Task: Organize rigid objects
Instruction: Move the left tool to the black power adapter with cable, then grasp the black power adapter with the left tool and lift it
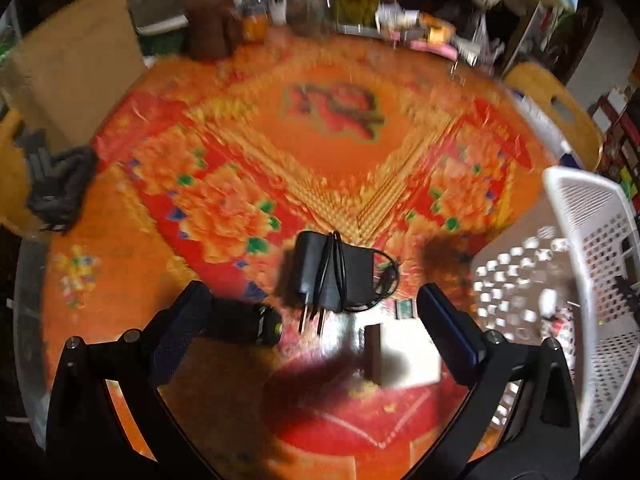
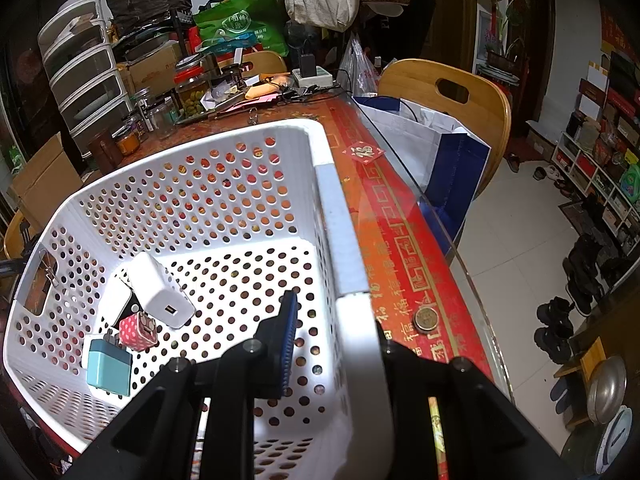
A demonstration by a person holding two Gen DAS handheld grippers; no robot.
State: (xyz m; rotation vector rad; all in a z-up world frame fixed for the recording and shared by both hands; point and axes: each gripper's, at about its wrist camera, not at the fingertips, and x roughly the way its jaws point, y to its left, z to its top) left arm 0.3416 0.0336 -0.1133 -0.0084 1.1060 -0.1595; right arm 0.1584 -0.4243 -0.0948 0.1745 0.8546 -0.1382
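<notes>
A black charger [image 1: 324, 272] with its cable wound round it lies on the orange floral tablecloth, just ahead of my open, empty left gripper [image 1: 316, 320]. A small black device [image 1: 244, 322] lies by the left finger and a white block [image 1: 404, 354] by the right finger. The white perforated basket [image 1: 580, 248] stands to the right. In the right wrist view my right gripper [image 2: 340, 340] is shut on the basket's near wall [image 2: 352, 280], one finger [image 2: 286, 336] inside. A white charger [image 2: 160, 290], a pink dotted one [image 2: 138, 332] and a teal one [image 2: 109, 368] lie inside.
Jars, bottles and clutter [image 2: 188, 88] line the table's far side. A cardboard box [image 1: 76, 64] stands at the left. Wooden chairs [image 2: 448, 96] stand at the glass table edge, with a white and blue bag [image 2: 440, 140] on one. A coin [image 2: 426, 318] lies by the basket.
</notes>
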